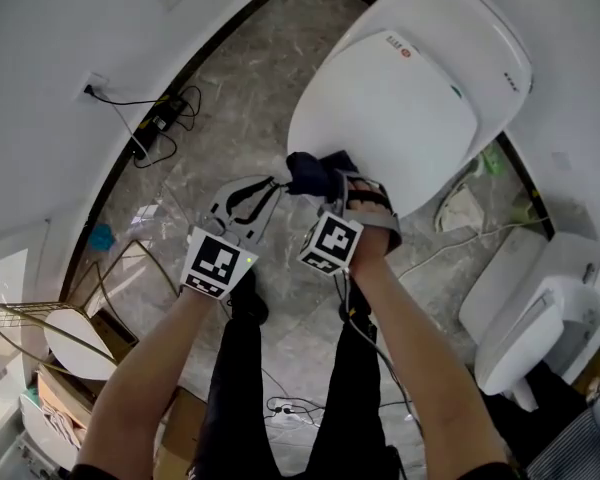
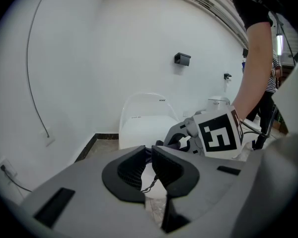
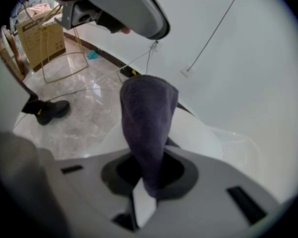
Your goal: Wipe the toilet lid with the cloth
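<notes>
Right tongs (image 3: pixel 148 176) pinching a bunched end of the dark blue cloth (image 3: pixel 148 118), which juts past them at the front edge of the closed white toilet lid (image 1: pixel 405 108); left tongs (image 2: pixel 148 163) pressed nearly together on nothing, just beside. The cloth looks soft, light and limp, so a bunched fold probably gives the surest hold, while the lid appears hard and slick. The red logo (image 1: pixel 401 52) on the lid is too small to read.

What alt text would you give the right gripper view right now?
The right gripper is shut on a dark purple fabric cloth that stands up from between its jaws. The white plastic toilet lid lies just beyond it, and the grey marbled floor spreads to the left.
</notes>
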`<action>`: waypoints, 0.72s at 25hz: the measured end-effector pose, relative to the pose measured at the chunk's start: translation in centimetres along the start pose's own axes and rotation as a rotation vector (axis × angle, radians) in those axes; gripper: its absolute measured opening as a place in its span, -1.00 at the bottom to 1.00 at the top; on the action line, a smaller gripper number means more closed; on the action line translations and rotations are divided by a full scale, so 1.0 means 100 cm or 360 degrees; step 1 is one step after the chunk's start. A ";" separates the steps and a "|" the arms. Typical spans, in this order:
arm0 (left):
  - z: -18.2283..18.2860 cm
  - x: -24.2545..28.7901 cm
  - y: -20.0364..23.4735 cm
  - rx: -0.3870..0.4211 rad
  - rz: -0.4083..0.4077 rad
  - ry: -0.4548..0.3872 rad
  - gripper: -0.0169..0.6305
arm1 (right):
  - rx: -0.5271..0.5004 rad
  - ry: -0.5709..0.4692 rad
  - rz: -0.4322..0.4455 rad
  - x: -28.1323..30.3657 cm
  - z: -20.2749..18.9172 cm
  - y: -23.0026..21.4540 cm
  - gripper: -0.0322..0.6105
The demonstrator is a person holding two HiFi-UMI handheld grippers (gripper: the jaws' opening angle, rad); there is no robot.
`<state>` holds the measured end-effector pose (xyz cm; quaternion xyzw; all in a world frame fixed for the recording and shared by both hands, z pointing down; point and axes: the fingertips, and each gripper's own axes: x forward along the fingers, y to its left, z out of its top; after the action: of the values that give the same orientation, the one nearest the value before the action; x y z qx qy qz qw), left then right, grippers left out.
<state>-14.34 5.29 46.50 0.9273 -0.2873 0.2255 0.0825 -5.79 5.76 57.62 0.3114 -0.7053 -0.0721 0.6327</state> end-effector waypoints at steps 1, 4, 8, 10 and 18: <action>0.001 0.000 0.000 0.0002 0.0000 0.0000 -0.80 | -0.0003 -0.0005 0.0005 -0.001 0.001 0.004 -0.70; 0.004 -0.001 0.001 0.0001 0.0006 0.0000 -0.80 | -0.0036 -0.0027 0.0026 -0.003 0.005 0.013 -0.70; 0.008 0.000 0.002 -0.0002 0.0020 -0.0001 -0.80 | -0.0049 -0.0072 0.0054 -0.006 0.007 0.019 -0.70; 0.010 0.001 0.004 -0.0002 0.0028 -0.0003 -0.80 | -0.0016 -0.0101 0.0049 -0.008 0.006 0.013 -0.70; 0.018 0.016 -0.001 -0.0014 0.0048 0.0014 -0.80 | 0.0053 -0.0009 -0.0116 -0.004 -0.067 -0.081 -0.70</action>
<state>-12.42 4.06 45.67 0.9214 -0.3019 0.2295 0.0843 3.31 1.50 54.52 0.3471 -0.6964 -0.0840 0.6225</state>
